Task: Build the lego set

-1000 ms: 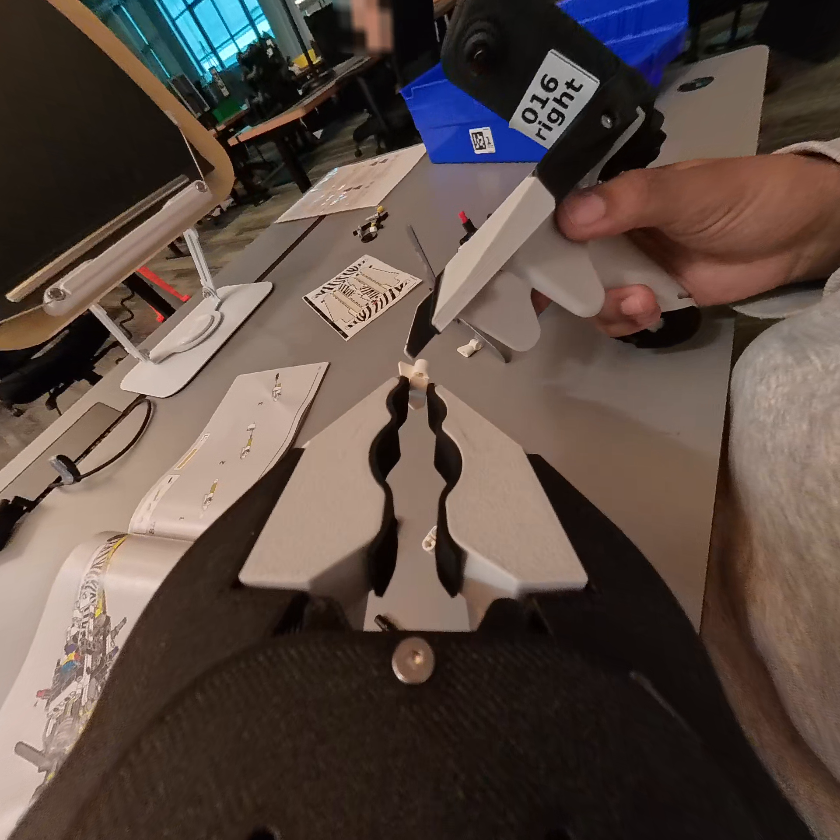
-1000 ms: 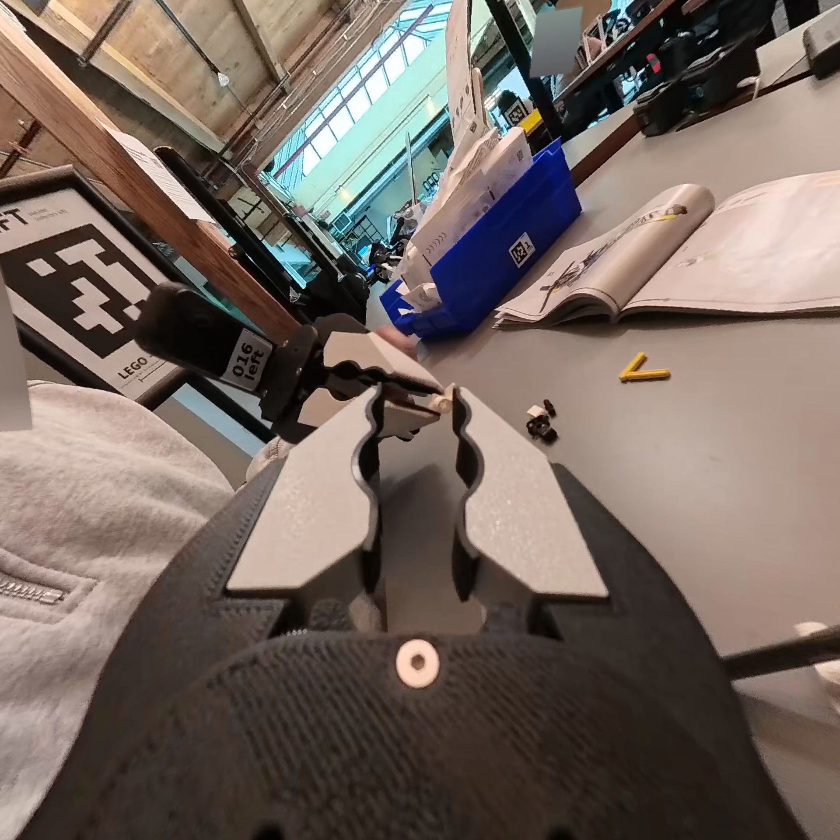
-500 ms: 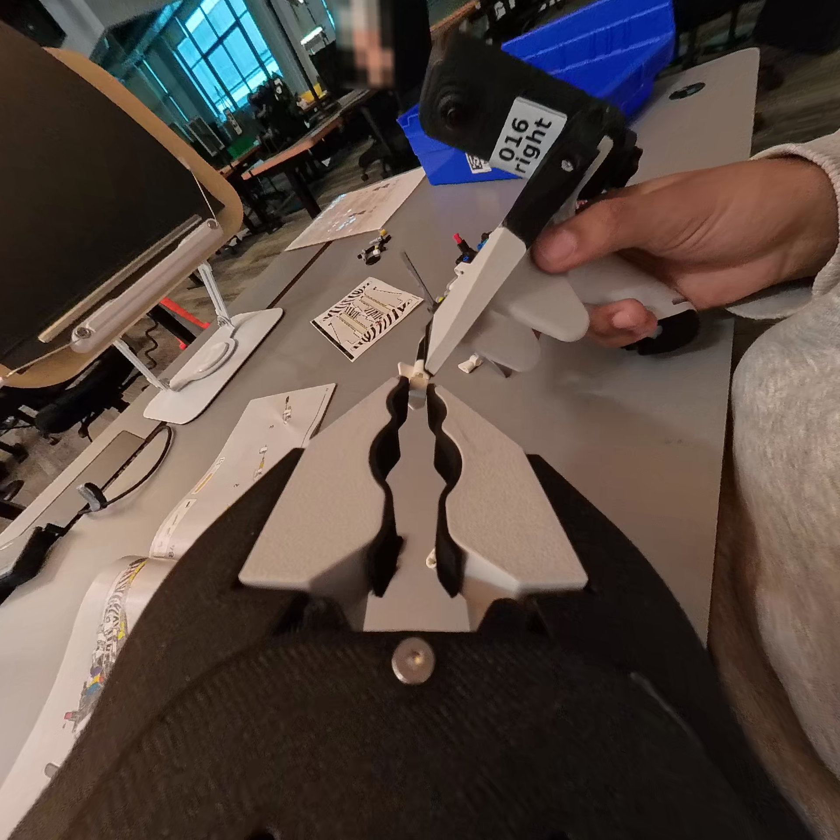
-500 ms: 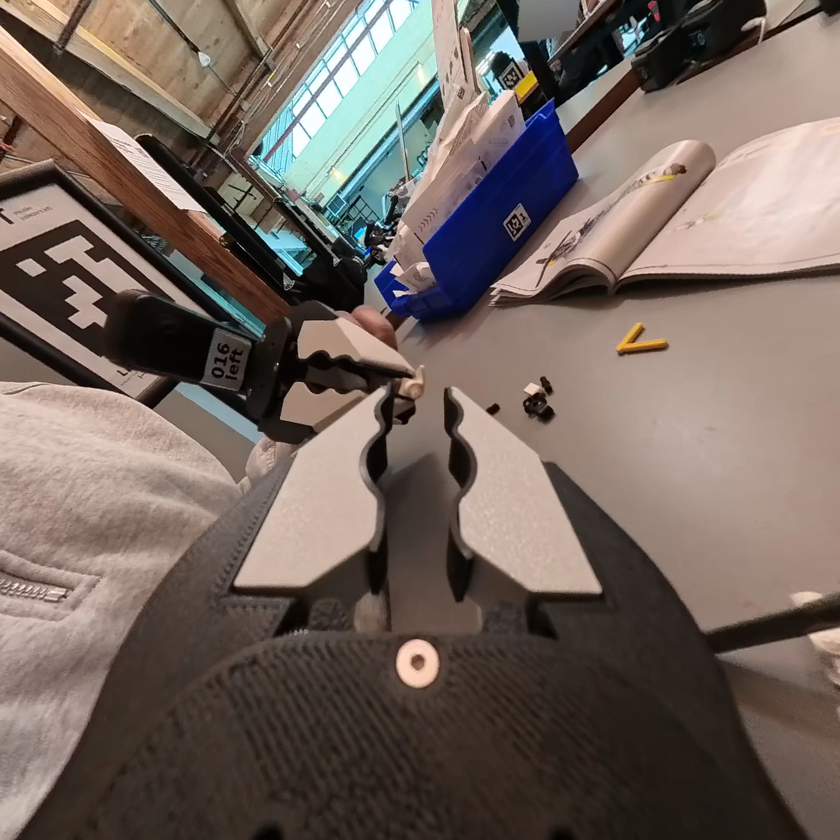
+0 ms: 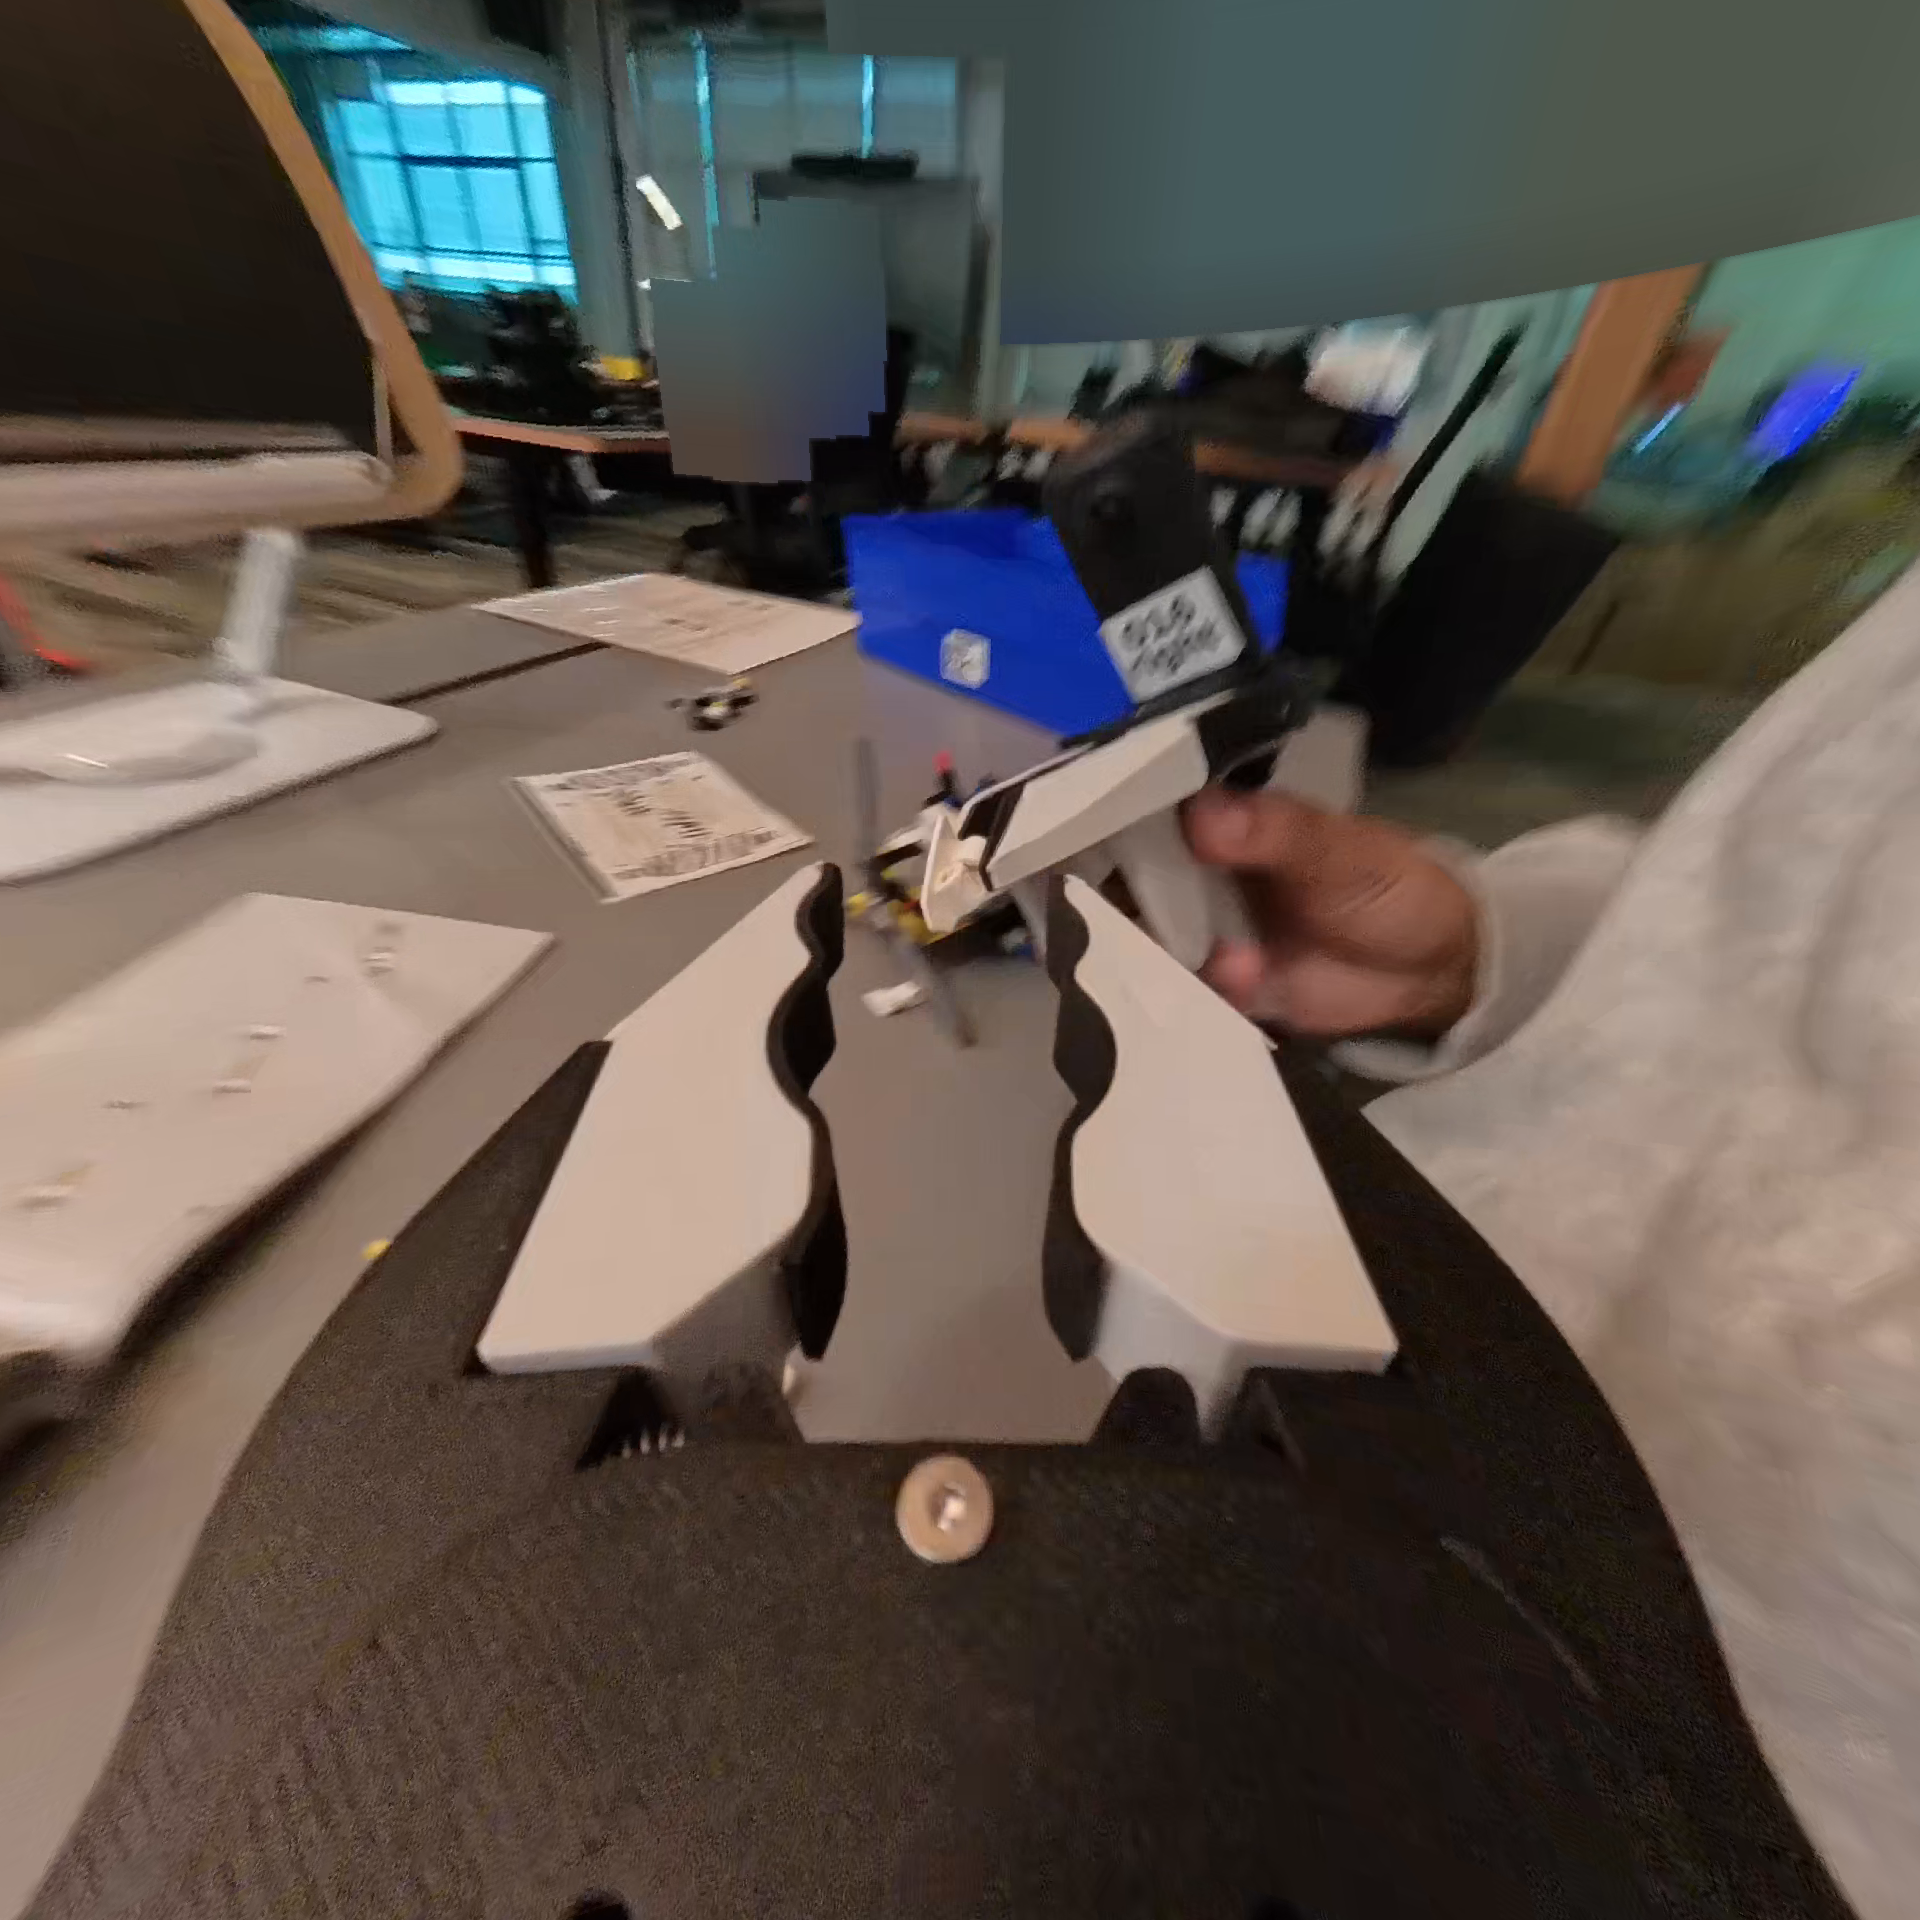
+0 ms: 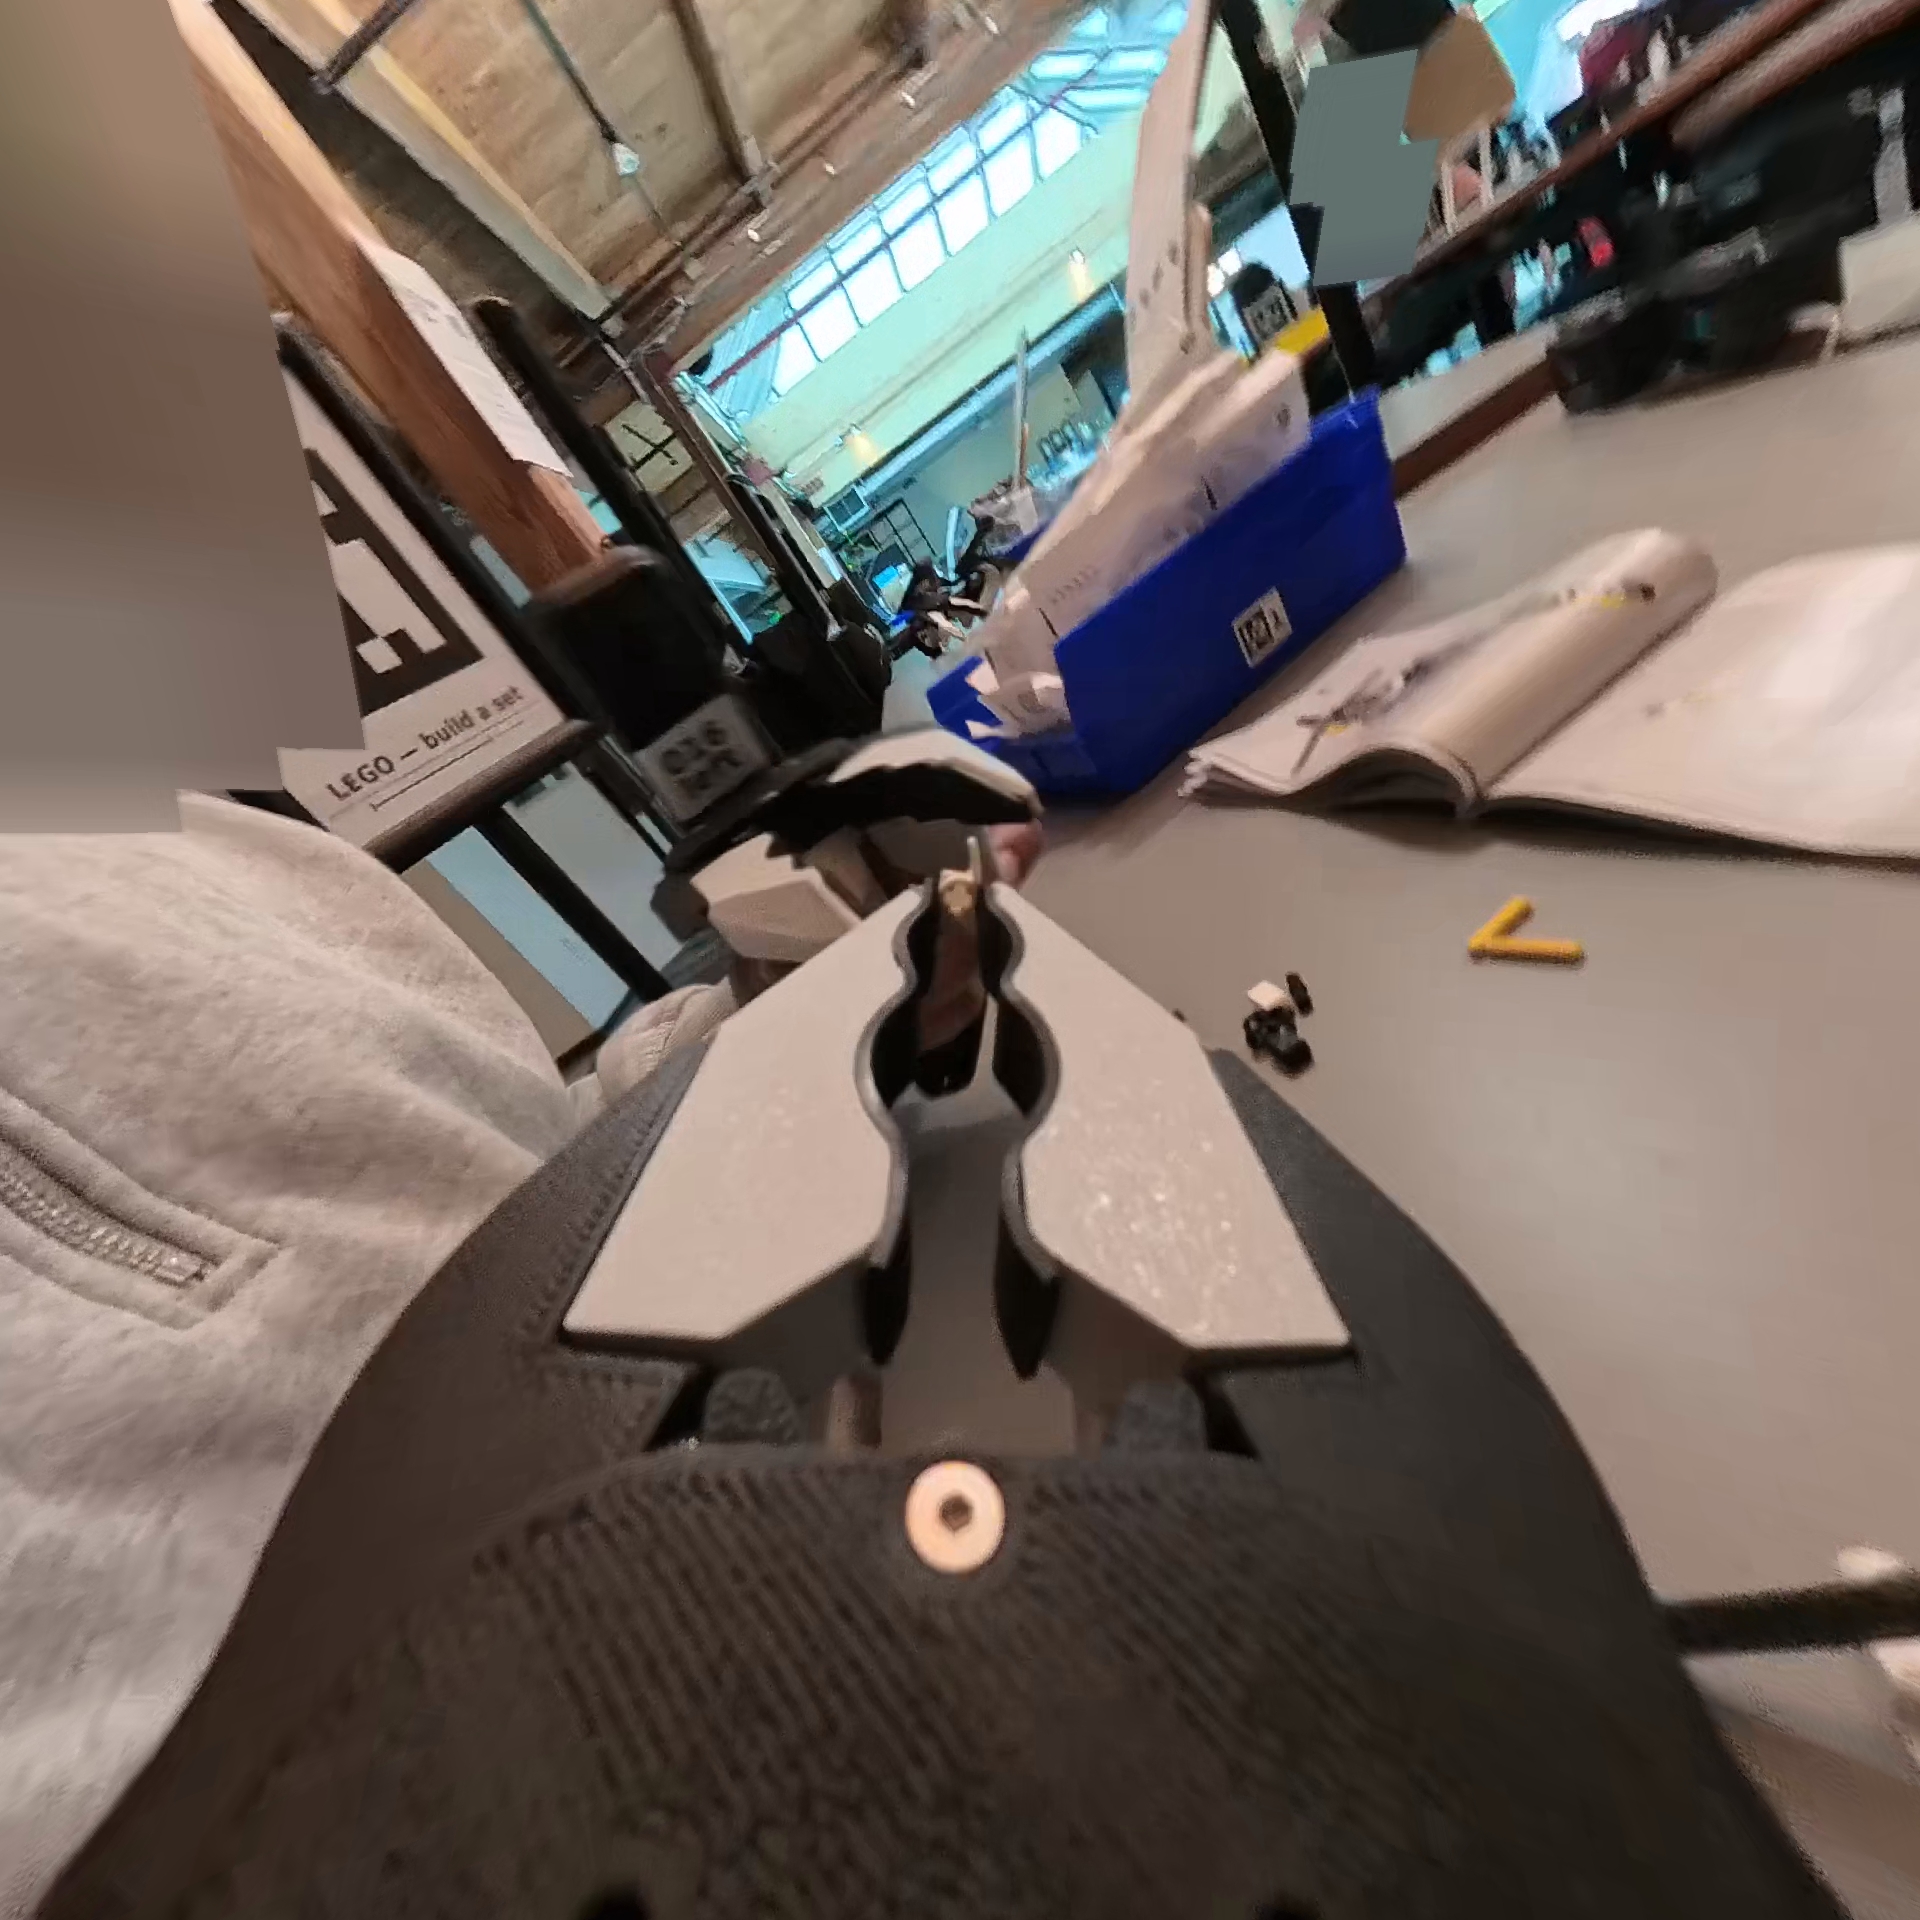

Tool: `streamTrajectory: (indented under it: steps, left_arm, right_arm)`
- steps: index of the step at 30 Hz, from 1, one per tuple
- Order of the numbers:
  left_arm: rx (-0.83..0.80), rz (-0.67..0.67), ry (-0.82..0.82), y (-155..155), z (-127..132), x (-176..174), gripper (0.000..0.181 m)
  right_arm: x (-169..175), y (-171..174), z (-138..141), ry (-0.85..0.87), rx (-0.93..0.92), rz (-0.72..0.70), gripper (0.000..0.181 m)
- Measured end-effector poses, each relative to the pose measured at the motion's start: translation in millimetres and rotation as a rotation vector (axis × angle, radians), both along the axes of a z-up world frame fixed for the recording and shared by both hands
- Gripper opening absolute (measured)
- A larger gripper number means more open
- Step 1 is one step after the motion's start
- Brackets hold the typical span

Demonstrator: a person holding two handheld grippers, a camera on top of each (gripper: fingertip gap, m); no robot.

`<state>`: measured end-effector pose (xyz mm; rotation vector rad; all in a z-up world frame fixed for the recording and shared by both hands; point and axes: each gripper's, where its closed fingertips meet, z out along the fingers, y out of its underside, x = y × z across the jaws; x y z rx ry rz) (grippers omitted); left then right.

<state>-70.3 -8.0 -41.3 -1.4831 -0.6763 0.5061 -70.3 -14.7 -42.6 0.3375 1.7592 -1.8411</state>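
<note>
My right gripper [image 6: 961, 912] is shut on a small white lego piece [image 6: 961, 891], pinched at its fingertips and held above the grey table [image 6: 1558, 1195]. My left gripper [image 5: 940, 894] is open and empty. In the left wrist view the right gripper [image 5: 961, 852] hangs just beyond my open fingers, a hand on its handle, with the white piece [image 5: 948, 883] at its tip. In the right wrist view the left gripper [image 6: 914, 790] shows just behind the held piece, its jaws apart.
An open instruction booklet [image 6: 1558, 717] and a blue bin [image 6: 1226, 634] lie ahead on the right. Two yellow pins [image 6: 1522, 935] and a small black-and-white part [image 6: 1278, 1023] lie on the table. A sticker sheet [image 5: 660, 821], loose parts [image 5: 894, 1000] and a monitor stand [image 5: 187, 748] lie ahead on the left. Less than 4 cm separates the two grippers' tips.
The small white piece passed from my left gripper to my right. The right gripper shut on it, the left opened wide and drew back a little.
</note>
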Motion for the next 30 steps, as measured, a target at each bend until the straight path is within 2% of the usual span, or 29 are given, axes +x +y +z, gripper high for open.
streamTrajectory:
  steps: [3,6,10,13,22,26,28,30]
  left_arm:
    - [0.286,-0.166,-0.092,2,18,12,0.036]
    - [0.42,-0.222,-0.118,-2,27,17,0.026]
    - [0.387,-0.234,-0.158,1,19,17,0.024]
    - [0.418,-0.285,-0.158,2,23,24,0.011]
    - [0.528,-0.345,-0.21,-5,22,26,0.005]
    - [0.515,-0.323,-0.2,-6,20,24,0.005]
    - [0.553,-0.293,-0.166,-17,26,22,0.005]
    - [0.626,-0.22,-0.125,-42,34,16,0.004]
  right_arm:
    - [4,0,10,0.112,-0.045,-0.027,0.004]
    - [11,0,17,0.179,-0.076,-0.019,0.004]
    - [21,-1,23,0.228,-0.118,-0.001,0.004]
    - [23,-2,24,0.267,-0.118,-0.011,0.004]
    - [26,-6,21,0.332,-0.078,-0.009,0.005]
    - [23,-6,18,0.344,-0.056,-0.022,0.005]
    - [19,-6,18,0.35,-0.048,-0.045,0.008]
    - [13,-6,17,0.357,-0.025,-0.08,0.013]
